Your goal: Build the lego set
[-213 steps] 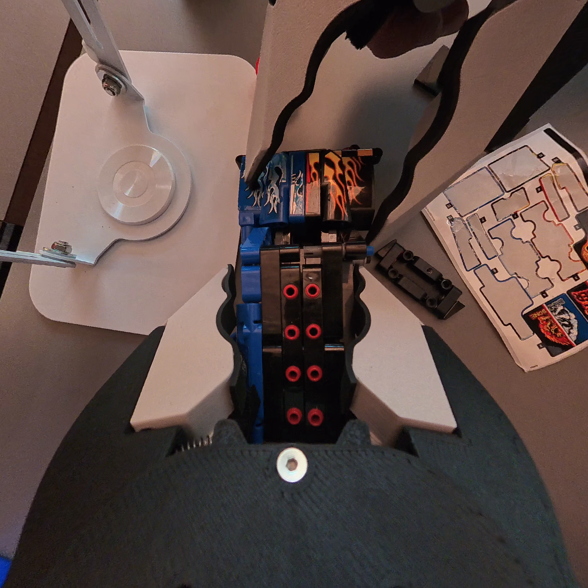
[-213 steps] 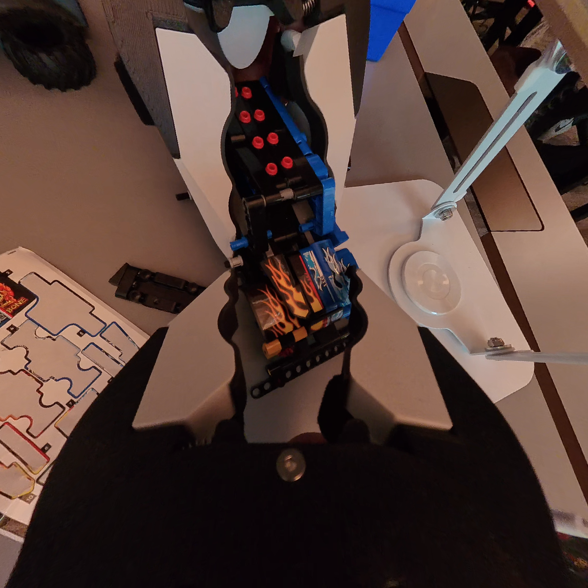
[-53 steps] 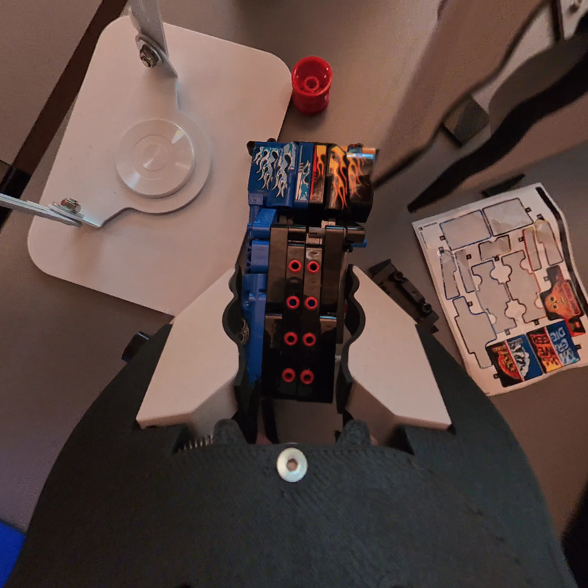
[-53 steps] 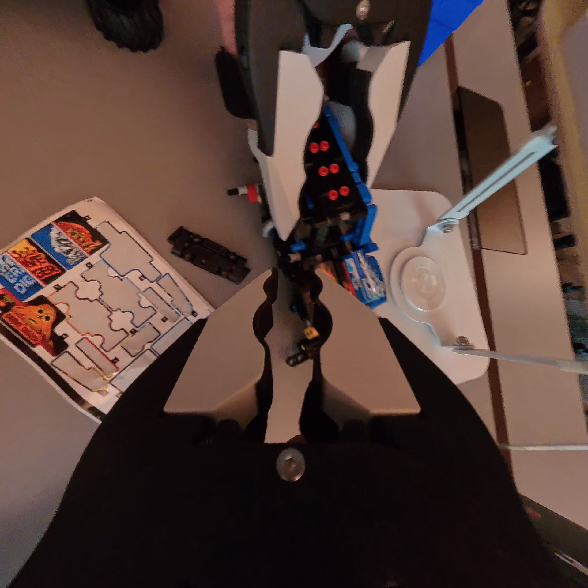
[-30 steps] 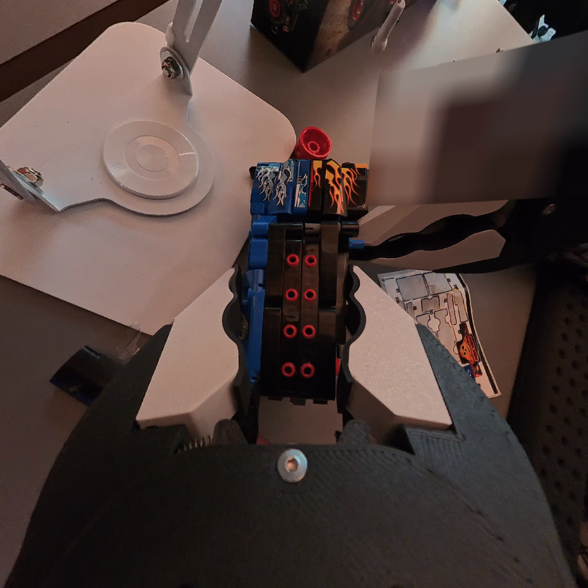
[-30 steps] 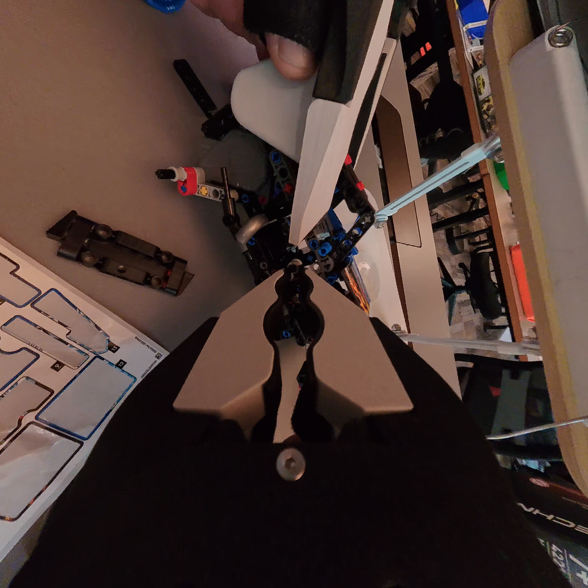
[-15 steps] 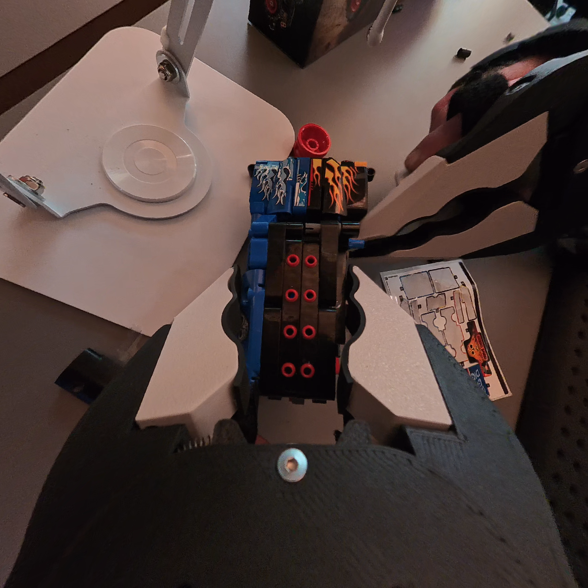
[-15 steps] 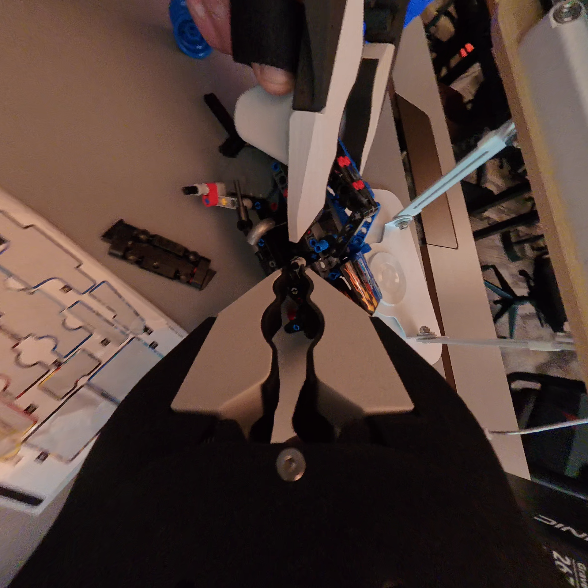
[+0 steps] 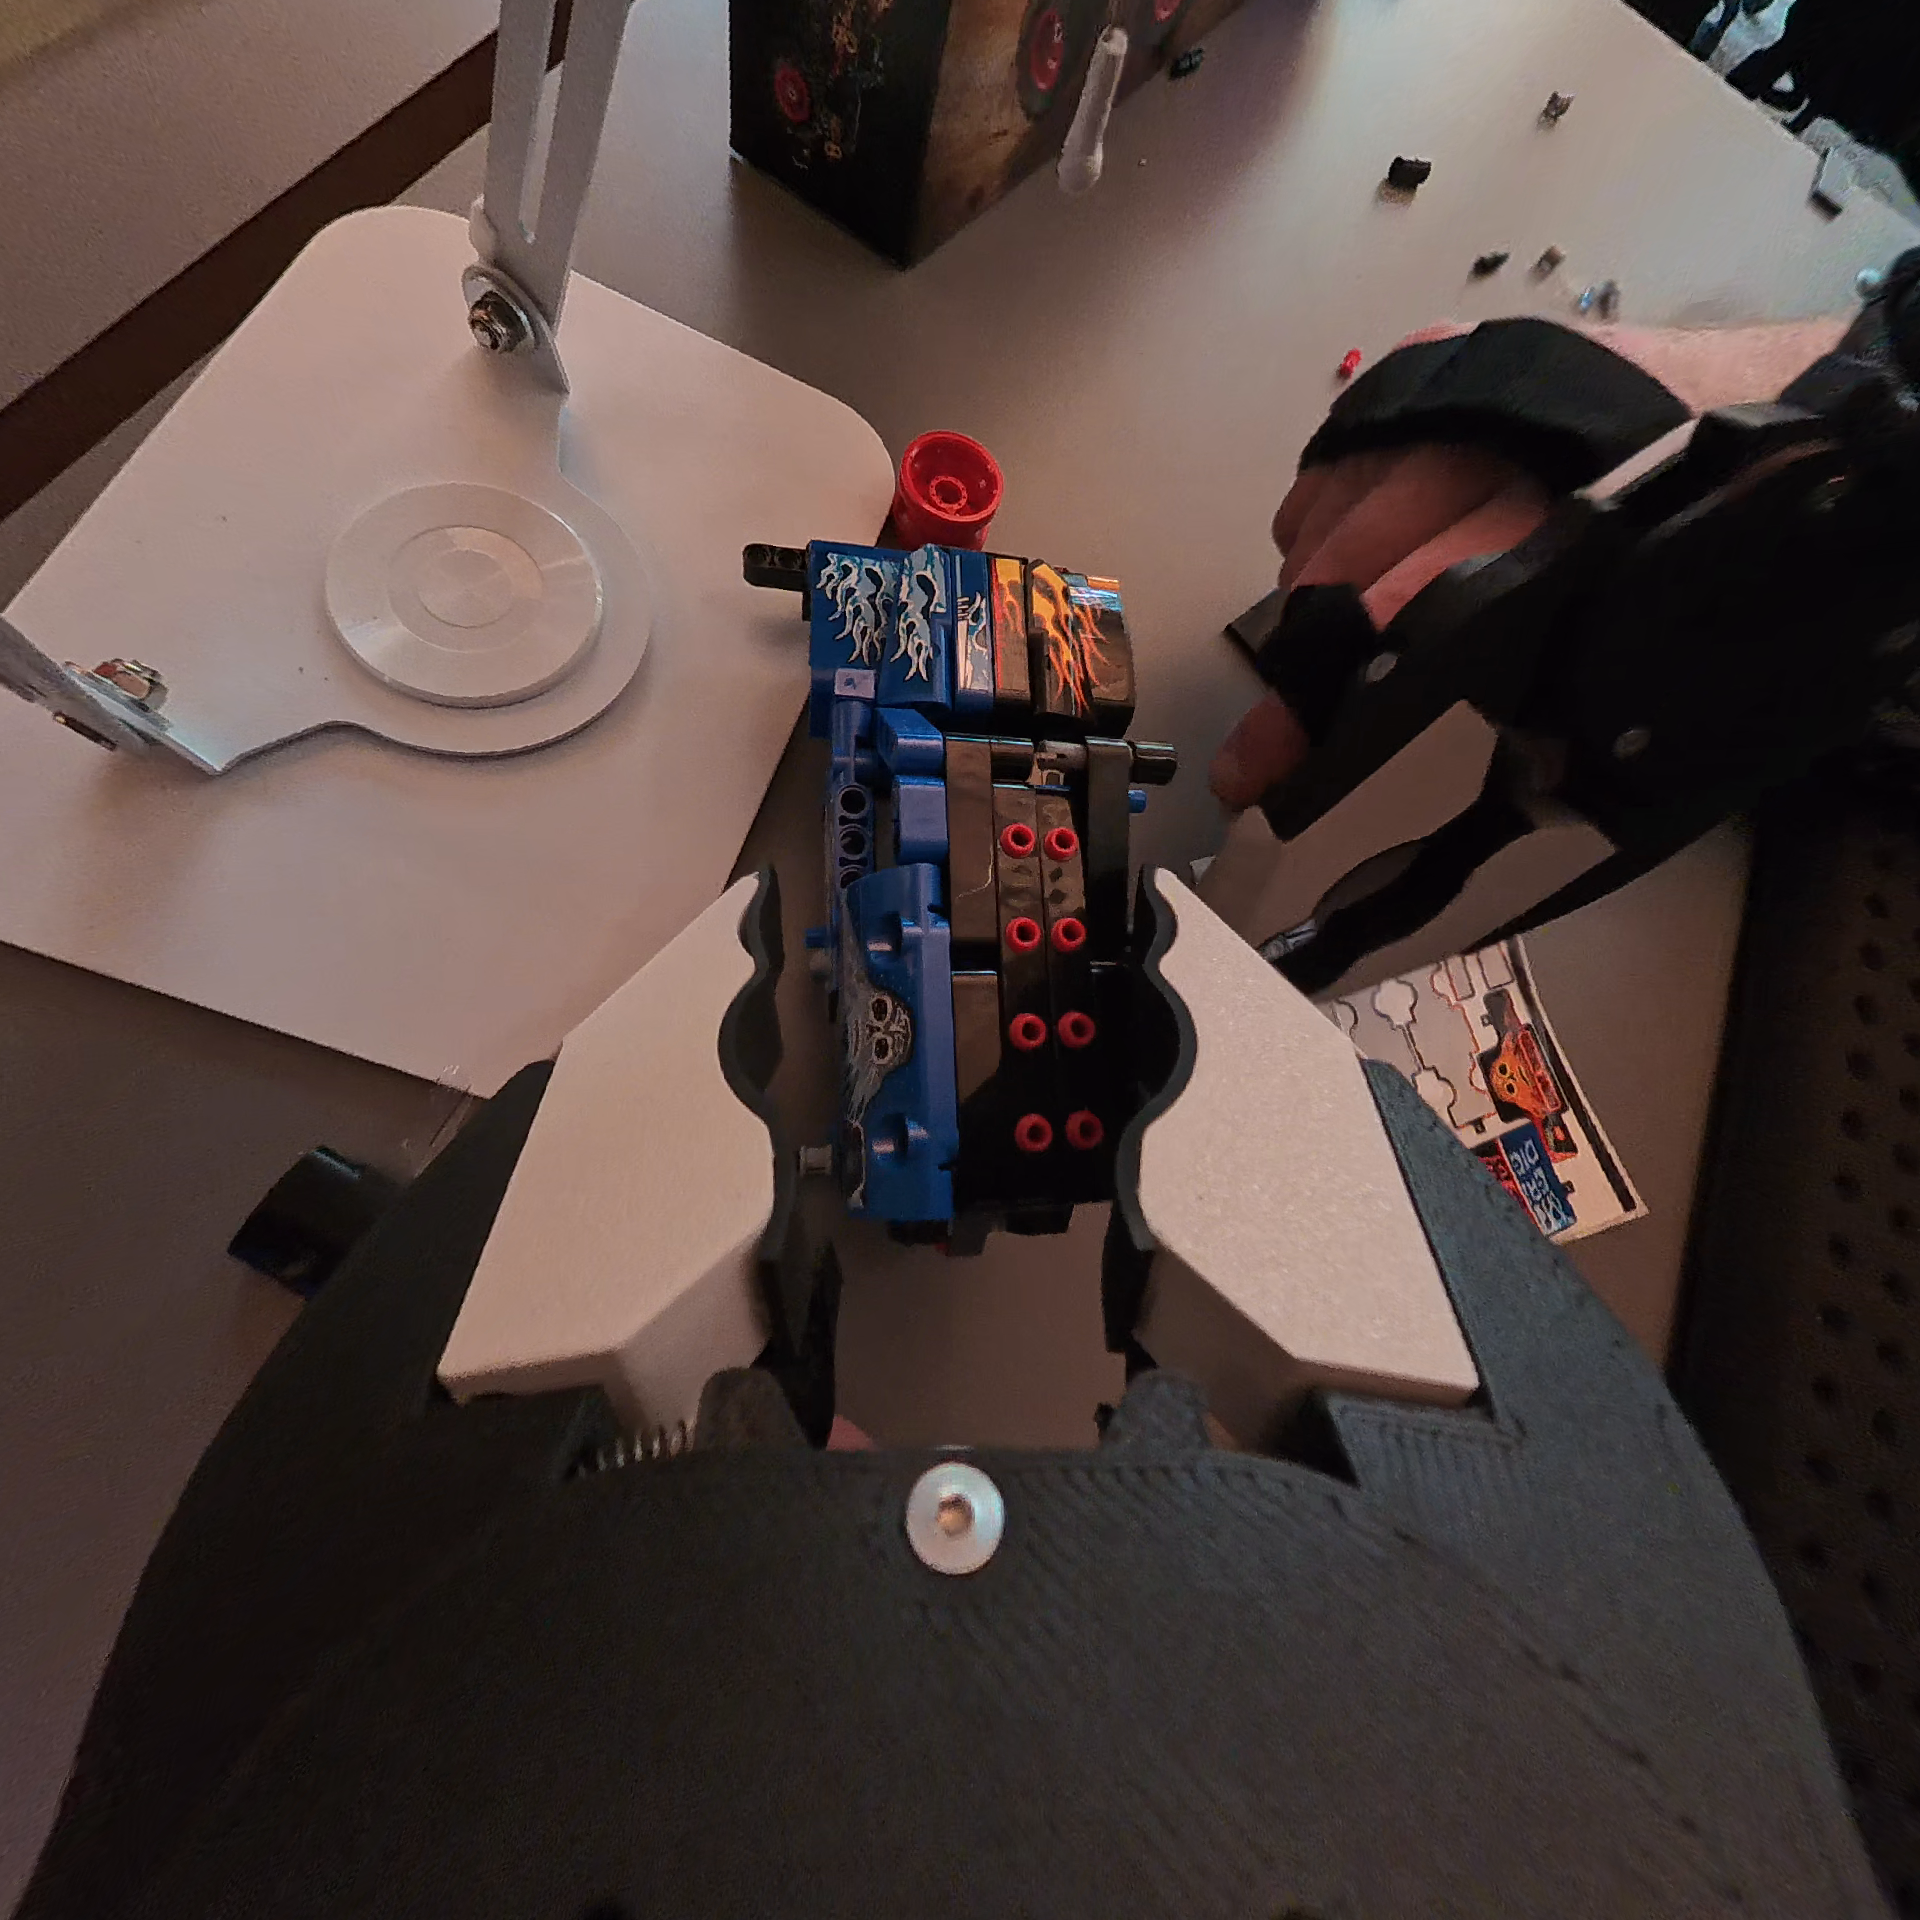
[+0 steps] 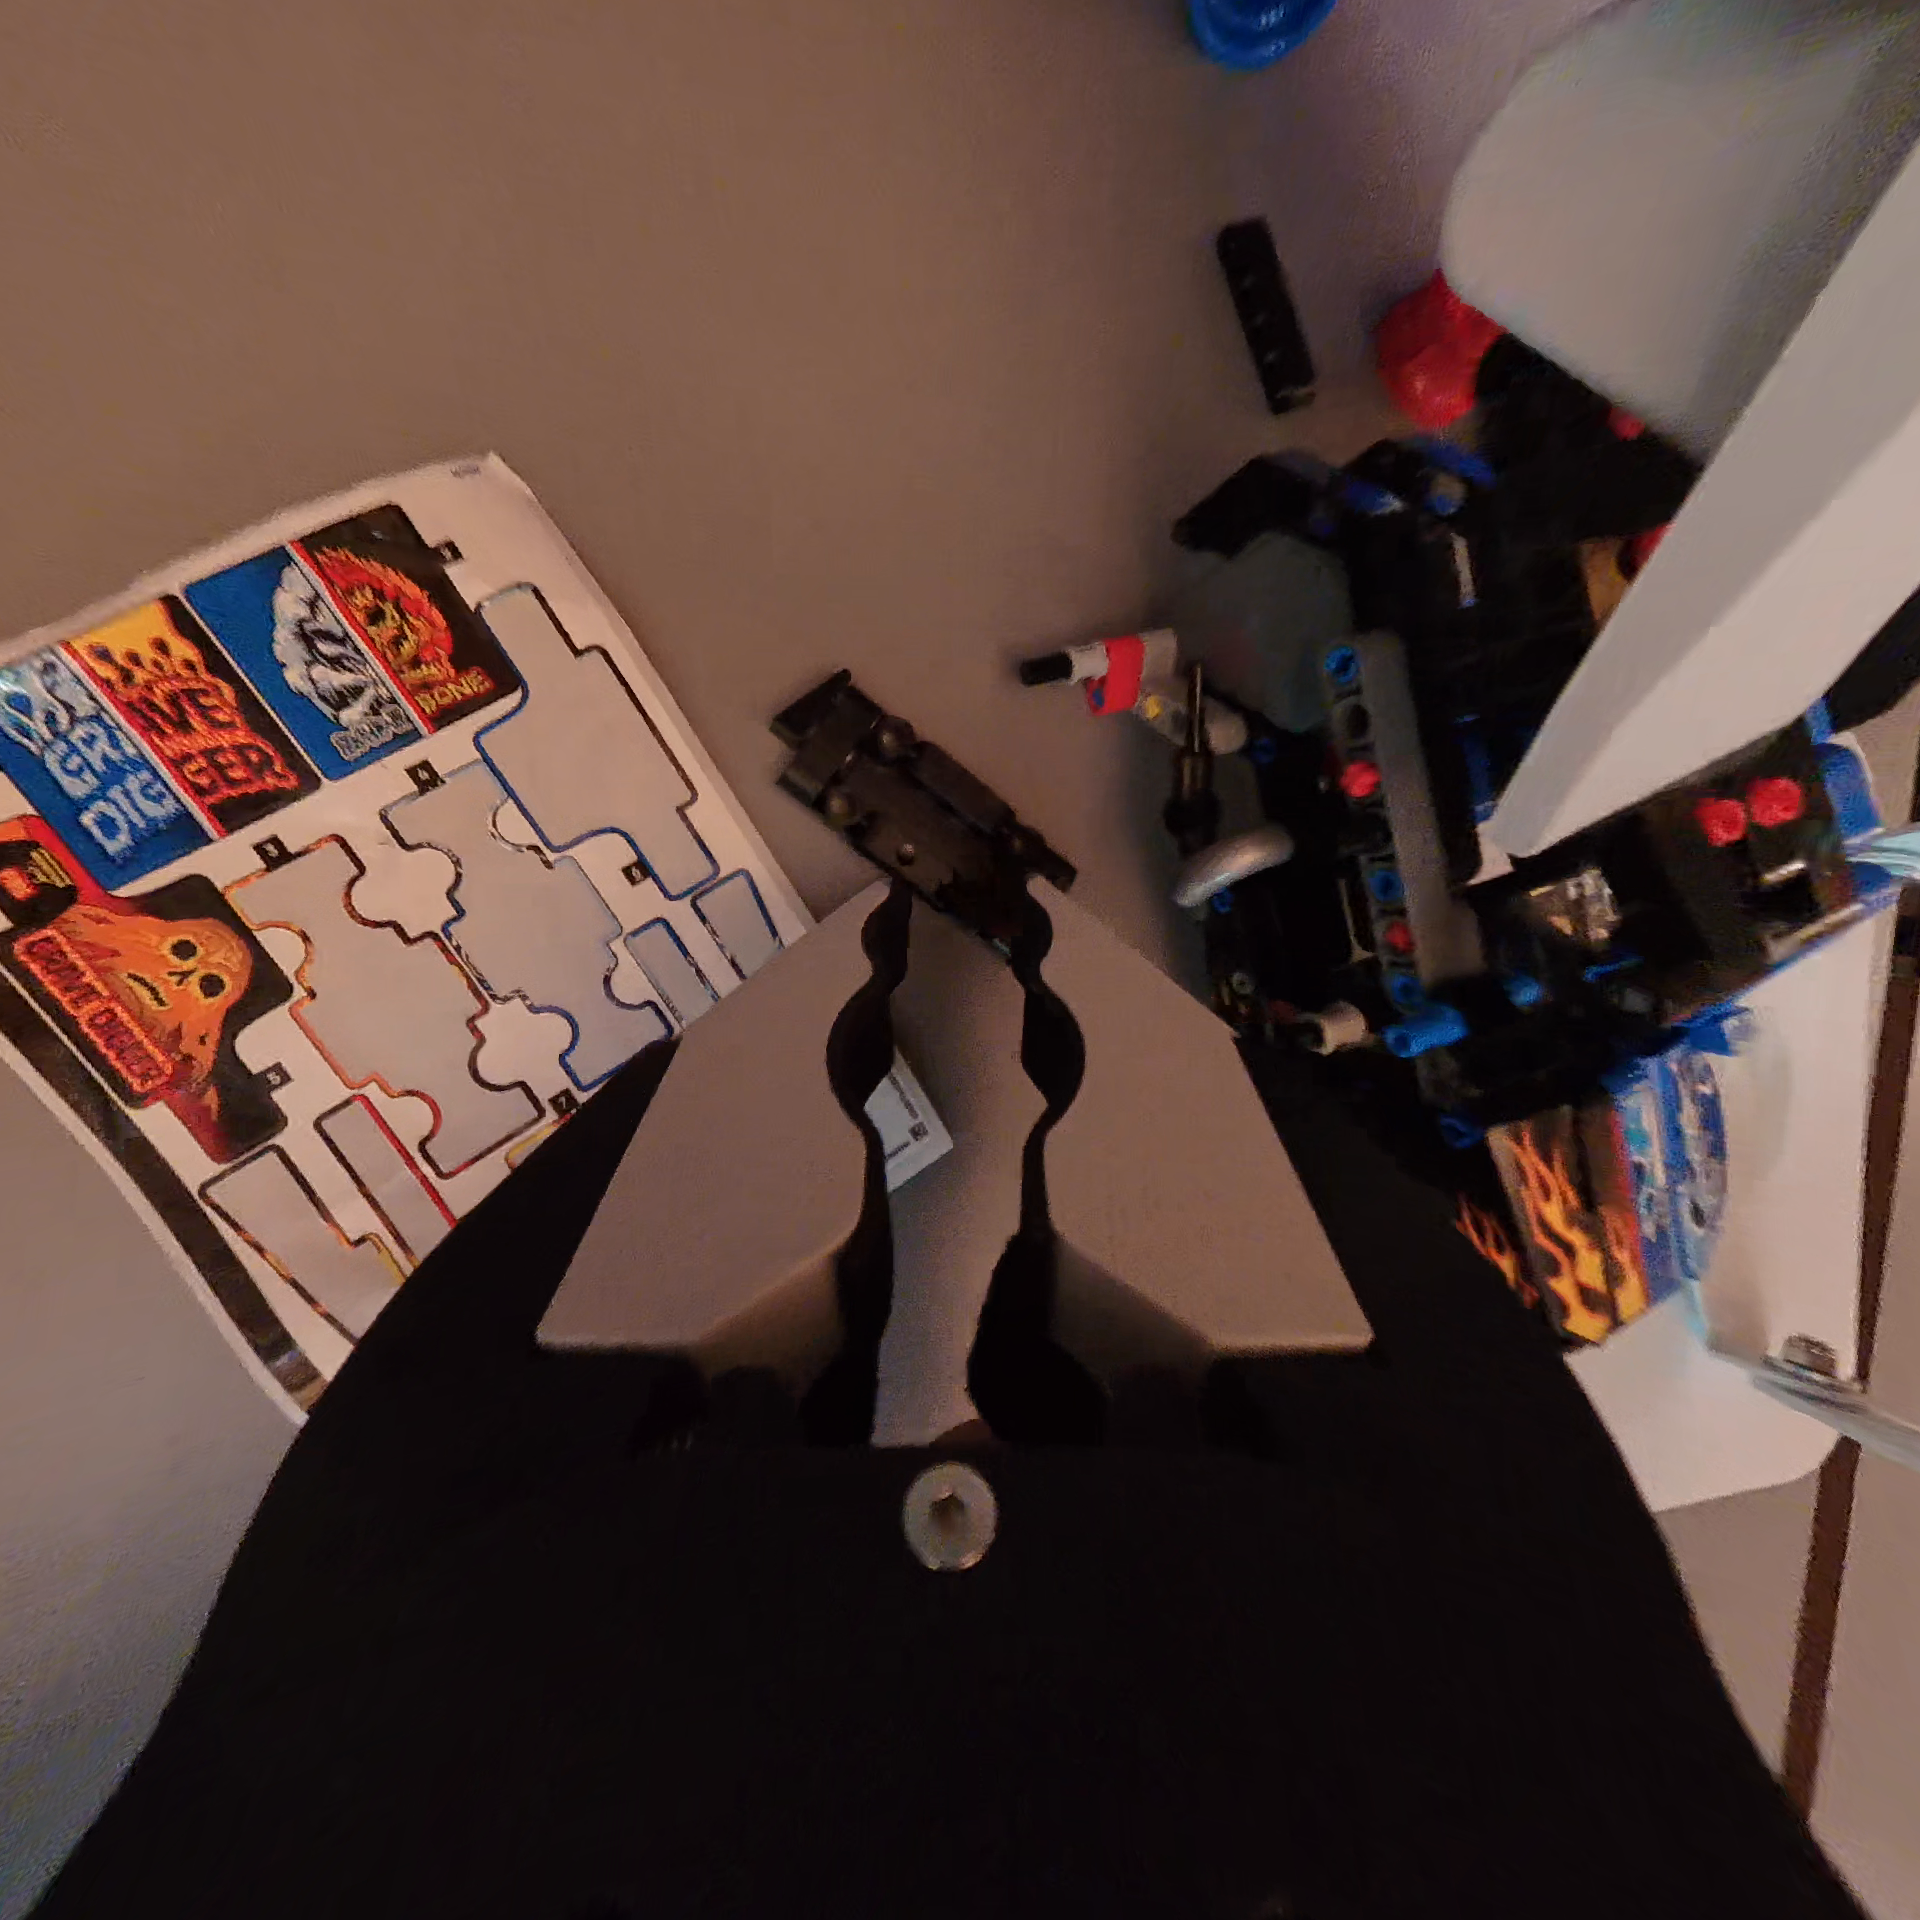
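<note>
Black printed gripper (image 9: 956, 904) body, white wavy-edged fingers (image 9: 644, 1132), silver screw (image 9: 954, 1519)

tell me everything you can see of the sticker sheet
The sticker sheet is a white paper sheet lying flat on the grey table, at an angle. Most of its outlined spaces are peeled empty; a few colourful flame and skull stickers remain along one end. Its near corner runs under the right gripper, beside a black lego plate.

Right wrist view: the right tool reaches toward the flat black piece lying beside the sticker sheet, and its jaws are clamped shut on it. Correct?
Not quite. The right tool is open, and its tips merely reach the flat black piece beside the sticker sheet, as the right wrist view shows.
</note>
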The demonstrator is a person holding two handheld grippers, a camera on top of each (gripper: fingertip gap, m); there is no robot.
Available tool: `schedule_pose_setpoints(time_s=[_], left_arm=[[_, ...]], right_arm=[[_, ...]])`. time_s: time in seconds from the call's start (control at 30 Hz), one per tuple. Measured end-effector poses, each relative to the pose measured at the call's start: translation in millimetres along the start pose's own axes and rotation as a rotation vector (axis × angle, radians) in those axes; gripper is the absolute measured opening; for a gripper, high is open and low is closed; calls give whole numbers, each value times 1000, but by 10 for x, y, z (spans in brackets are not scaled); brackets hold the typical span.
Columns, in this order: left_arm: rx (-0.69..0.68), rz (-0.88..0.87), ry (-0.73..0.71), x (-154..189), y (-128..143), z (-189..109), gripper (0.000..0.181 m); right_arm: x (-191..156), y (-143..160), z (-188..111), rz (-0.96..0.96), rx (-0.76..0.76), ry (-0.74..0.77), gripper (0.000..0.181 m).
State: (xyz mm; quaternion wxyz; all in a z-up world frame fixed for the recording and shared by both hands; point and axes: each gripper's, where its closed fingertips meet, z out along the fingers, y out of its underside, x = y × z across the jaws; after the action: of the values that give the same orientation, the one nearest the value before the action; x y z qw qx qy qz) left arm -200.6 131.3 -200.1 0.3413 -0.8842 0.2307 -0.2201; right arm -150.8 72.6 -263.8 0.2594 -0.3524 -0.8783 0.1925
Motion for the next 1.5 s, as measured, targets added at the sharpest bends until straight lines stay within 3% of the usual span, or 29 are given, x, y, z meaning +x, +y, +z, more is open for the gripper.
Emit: schedule_pose_setpoints(time_s=[0.1,0.37,0.6,0.83,0.97,1.1,1.23,1.37,1.5], left_arm=[[-6,21,-25,8,-9,-60,66],[-23,91,-99,53,-22,-229,65],[0,343,-130,529,-48,-400,59],[-131,561,-186,804,454,-90,44],[-132,643,-292,713,526,82,16],[-70,590,-282,690,436,67,13],[70,452,-206,710,305,-25,7],[154,355,-148,701,236,-49,7],[169,282,-122,639,266,-41,8]], right_arm=[[-12,-14,35,32,23,-20,8],[-8,-18,-34,112,61,-73,7],[55,4,-217,271,151,-153,7],[65,-103,-391,381,270,-250,7],[76,-129,-455,387,281,-255,7],[151,-134,-508,405,308,-229,9],[261,-105,-589,375,334,-154,29],[331,-169,-569,325,355,-84,11],[308,-155,-511,359,341,-116,8]])
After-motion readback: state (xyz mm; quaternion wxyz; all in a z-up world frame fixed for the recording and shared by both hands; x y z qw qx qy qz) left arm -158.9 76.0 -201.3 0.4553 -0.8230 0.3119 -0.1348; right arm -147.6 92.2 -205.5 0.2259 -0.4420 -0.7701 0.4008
